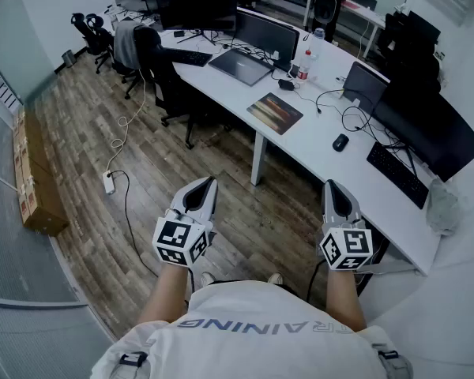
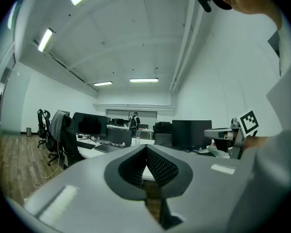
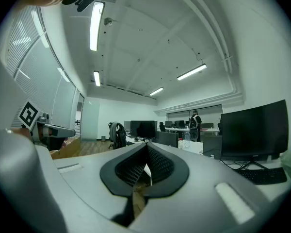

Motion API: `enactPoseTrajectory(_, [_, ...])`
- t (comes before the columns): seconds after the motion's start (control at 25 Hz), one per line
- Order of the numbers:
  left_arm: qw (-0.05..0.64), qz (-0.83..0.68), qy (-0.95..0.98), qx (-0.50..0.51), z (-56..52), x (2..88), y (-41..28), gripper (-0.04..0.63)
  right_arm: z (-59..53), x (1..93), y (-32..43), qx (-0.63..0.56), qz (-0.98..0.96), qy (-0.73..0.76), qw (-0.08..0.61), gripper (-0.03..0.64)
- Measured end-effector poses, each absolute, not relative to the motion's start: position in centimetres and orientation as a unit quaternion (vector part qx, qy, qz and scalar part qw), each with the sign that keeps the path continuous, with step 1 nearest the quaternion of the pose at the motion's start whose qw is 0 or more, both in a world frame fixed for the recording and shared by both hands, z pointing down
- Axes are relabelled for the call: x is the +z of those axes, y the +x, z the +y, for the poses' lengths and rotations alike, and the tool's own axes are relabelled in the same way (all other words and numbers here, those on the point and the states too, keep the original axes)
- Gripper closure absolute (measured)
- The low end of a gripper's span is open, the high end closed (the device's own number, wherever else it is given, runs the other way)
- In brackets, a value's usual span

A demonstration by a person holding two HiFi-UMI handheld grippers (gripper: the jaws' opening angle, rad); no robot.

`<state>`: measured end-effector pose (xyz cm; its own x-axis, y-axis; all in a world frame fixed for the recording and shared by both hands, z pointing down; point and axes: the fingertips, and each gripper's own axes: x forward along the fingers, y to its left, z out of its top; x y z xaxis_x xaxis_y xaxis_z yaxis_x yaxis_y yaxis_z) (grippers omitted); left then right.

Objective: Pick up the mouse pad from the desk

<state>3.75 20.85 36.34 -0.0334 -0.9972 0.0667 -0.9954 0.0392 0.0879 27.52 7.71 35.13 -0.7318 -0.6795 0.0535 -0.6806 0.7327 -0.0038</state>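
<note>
The mouse pad (image 1: 275,113), a dark rectangle with brown and orange streaks, lies flat near the front edge of the long white desk (image 1: 316,144). It is well ahead of both grippers. My left gripper (image 1: 208,182) is held level over the wooden floor, shut and empty. Level beside the desk's edge, my right gripper (image 1: 332,186) is shut on nothing as well. In the left gripper view the jaws (image 2: 146,149) meet at their tips; the right gripper view shows its jaws (image 3: 146,148) together too. The pad is not visible in either gripper view.
On the desk are a black mouse (image 1: 340,142), a keyboard (image 1: 396,174), several monitors, a laptop (image 1: 241,65) and a bottle (image 1: 304,64). An office chair (image 1: 154,61) stands left of the desk. A power strip (image 1: 108,181) and cable lie on the floor, with a cardboard box (image 1: 31,180) at left.
</note>
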Motion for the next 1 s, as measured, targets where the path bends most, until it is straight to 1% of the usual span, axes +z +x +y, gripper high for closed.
enactPoseTrajectory(0.4, [0.057,-0.719,0.693,-0.01,21.7,36.2,2.9,0.592,7.3,34.7,29.0,0.009,-0.923,0.385,0.023,0.604])
enactPoseTrajectory(0.64, [0.062,-0.718,0.693,-0.015,22.3,36.4,2.6,0.592,8.5,35.1,27.8,0.007,-0.926,0.375,0.031,0.604])
enactPoseTrajectory(0.84, [0.064,-0.72,0.691,-0.022,22.9,36.4,1.6,0.592,8.9,34.6,26.6,0.026,-0.932,0.363,0.008,0.602])
enactPoseTrajectory(1.0, [0.072,-0.721,0.689,-0.029,24.1,37.0,0.2,0.592,10.2,34.7,24.6,0.014,-0.934,0.357,0.023,0.601])
